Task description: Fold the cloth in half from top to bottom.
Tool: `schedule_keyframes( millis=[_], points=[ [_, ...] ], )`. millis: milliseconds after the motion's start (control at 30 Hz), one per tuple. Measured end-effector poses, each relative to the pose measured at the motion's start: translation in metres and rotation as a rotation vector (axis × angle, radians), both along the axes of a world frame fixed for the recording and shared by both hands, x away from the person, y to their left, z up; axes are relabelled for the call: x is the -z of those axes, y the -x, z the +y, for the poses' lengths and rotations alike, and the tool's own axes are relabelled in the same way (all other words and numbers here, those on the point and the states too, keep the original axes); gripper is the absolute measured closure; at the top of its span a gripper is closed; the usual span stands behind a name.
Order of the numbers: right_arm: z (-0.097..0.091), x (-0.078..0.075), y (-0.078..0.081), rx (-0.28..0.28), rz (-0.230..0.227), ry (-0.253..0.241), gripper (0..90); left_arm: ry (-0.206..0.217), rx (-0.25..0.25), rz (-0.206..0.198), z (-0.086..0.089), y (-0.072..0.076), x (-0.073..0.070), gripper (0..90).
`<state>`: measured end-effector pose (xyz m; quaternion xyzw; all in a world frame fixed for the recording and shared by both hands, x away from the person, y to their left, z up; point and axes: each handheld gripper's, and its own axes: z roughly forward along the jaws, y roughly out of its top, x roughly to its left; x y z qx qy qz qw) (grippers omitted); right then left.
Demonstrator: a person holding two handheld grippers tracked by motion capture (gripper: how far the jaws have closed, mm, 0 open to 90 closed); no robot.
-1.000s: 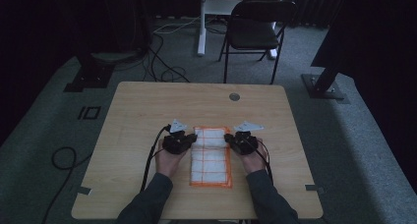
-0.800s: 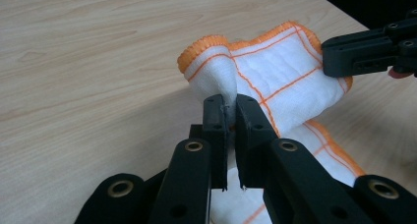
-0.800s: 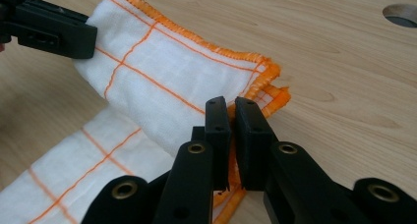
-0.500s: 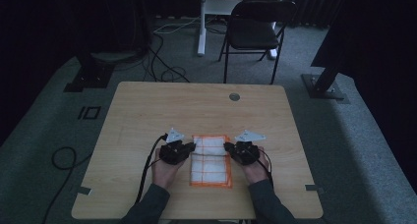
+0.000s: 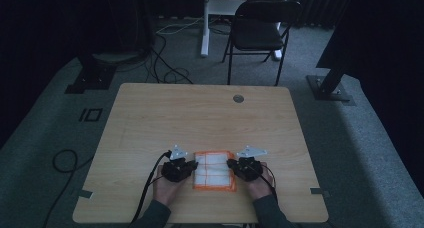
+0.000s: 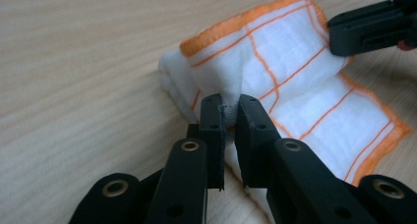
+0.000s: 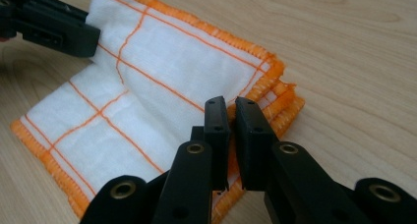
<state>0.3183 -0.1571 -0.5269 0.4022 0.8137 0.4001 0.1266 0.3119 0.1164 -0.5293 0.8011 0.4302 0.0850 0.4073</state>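
A white cloth (image 5: 215,170) with an orange hem and orange grid lines lies folded on the wooden table (image 5: 200,118), near its front edge. My left gripper (image 5: 192,168) is at the cloth's left side and my right gripper (image 5: 235,167) at its right side. In the left gripper view my left gripper (image 6: 231,103) pinches a puckered fold of the cloth (image 6: 295,71); its jaws have just been opening slightly, with cloth still between them. In the right gripper view my right gripper (image 7: 230,106) is shut on the layered orange hem of the cloth (image 7: 162,71).
A round cable hole (image 5: 238,98) sits in the table's far side. Behind the table stand a black folding chair (image 5: 260,33) and a white post (image 5: 205,23). Cables lie on the grey carpet to the left, and black stand bases (image 5: 330,88) flank the table.
Both hands have drawn back toward the near edge of the table, carrying the cloth's far edge over itself. The cloth now looks shorter front to back.
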Motion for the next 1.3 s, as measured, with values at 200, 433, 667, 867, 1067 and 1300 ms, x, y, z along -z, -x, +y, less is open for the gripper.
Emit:
schedule_keyframes(
  millis=[200,433,667,867,1067,1300],
  points=[
    [-0.001,0.002,0.001,-0.007,0.009,0.016,79.3,-0.023,0.013,-0.003,0.0,0.003,0.003,74.1],
    [-0.012,-0.003,0.003,0.014,0.012,0.001,67.1,0.002,0.022,-0.03,0.008,0.005,-0.004,61.7],
    [-0.02,-0.009,-0.002,0.064,-0.013,-0.034,58.1,0.029,-0.002,-0.069,0.016,-0.003,-0.018,59.3],
    [-0.018,-0.011,-0.011,0.084,-0.01,-0.052,56.3,0.042,-0.023,-0.092,0.014,-0.013,-0.026,56.8],
    [-0.011,-0.01,-0.021,0.066,0.018,-0.067,56.5,0.058,-0.048,-0.072,0.01,-0.024,-0.025,55.9],
    [-0.005,-0.004,-0.034,0.08,0.072,-0.09,52.5,0.071,-0.043,-0.043,0.004,-0.029,-0.019,56.0]
  ],
)
